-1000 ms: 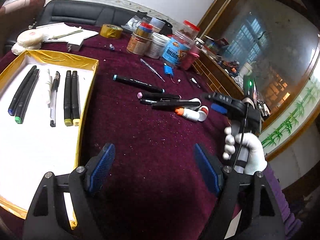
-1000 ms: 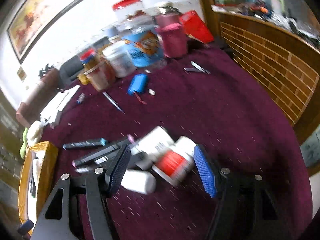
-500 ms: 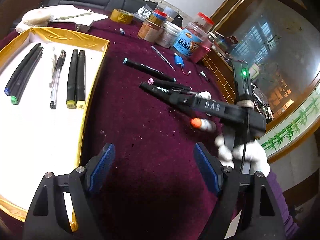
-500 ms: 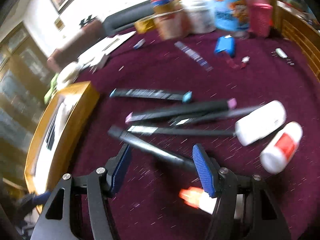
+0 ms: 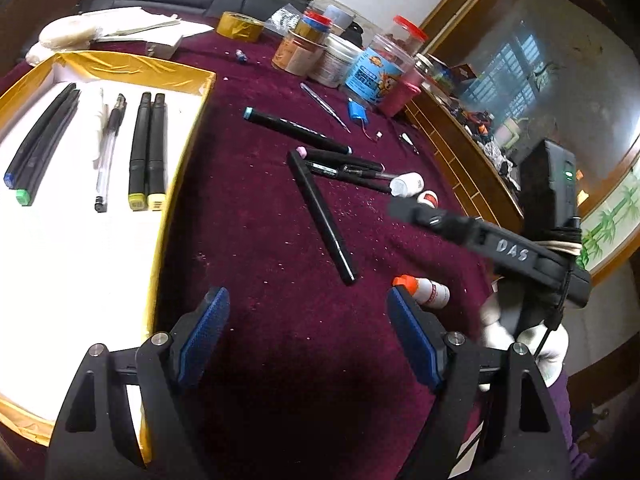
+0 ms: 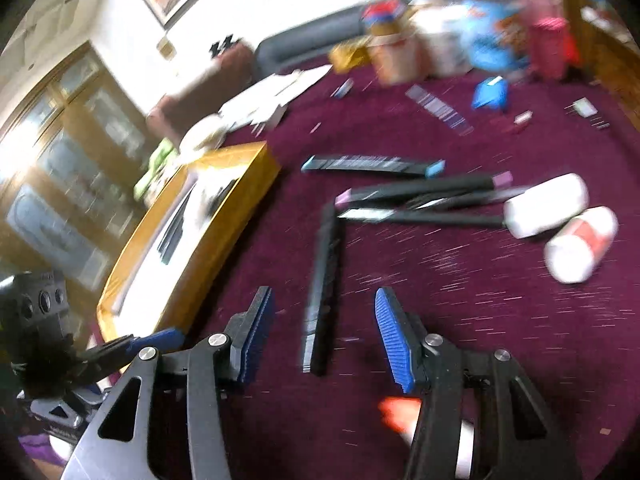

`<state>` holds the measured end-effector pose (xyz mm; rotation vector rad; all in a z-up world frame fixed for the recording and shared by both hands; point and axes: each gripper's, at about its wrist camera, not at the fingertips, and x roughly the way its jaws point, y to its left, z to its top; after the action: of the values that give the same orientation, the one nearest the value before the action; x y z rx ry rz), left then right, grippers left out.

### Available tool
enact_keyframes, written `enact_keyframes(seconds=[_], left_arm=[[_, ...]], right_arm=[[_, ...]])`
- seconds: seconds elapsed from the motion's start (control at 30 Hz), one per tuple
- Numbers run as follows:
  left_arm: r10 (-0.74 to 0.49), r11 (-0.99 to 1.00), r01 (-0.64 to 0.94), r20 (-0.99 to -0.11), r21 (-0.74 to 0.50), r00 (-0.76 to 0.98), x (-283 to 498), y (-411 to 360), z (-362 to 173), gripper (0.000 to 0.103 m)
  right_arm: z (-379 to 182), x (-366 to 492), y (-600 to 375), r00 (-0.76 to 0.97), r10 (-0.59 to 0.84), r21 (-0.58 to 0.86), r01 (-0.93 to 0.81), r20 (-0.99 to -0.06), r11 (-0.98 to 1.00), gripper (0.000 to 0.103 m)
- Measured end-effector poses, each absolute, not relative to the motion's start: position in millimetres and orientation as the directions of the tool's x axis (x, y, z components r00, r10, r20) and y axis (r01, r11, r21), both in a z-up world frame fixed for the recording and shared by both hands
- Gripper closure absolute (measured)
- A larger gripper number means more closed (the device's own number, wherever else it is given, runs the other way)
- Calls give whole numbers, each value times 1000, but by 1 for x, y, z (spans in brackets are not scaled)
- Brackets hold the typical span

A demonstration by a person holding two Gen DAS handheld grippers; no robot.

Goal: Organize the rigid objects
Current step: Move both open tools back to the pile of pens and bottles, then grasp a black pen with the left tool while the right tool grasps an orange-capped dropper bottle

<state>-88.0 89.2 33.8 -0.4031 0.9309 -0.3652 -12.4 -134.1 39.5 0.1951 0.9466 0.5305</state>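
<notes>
Left wrist view: left gripper [image 5: 308,336] hovers low over table [image 5: 260,240], fingers apart, empty; gold tray [image 5: 188,76] holds sorted markers in row; loose black marker [image 5: 320,216] lies diagonal ahead. Right wrist view: right gripper [image 6: 324,336] angled down, fingers apart astride marker's near end, likely lining up grasp; view blurred.

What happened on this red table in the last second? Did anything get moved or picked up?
The right gripper swung from the white bottles toward the gold tray. One black marker, earlier lying with the other pens, now lies apart, angled, between the open fingers; nothing is gripped. The left gripper stayed open and empty, and the pens in the tray are unchanged.
</notes>
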Motion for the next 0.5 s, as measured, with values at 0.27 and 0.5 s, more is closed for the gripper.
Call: enact_keyframes(seconds=[0.27, 0.5], left_arm=[[-424, 903, 178, -739, -392, 524, -59, 57, 41, 22], [-317, 948, 187, -823, -258, 471, 0, 17, 13, 20]], right_arm=[[35, -28, -205, 566, 462, 431, -200, -682, 880, 55], [25, -41, -235, 566, 468, 467, -159, -679, 870, 55]])
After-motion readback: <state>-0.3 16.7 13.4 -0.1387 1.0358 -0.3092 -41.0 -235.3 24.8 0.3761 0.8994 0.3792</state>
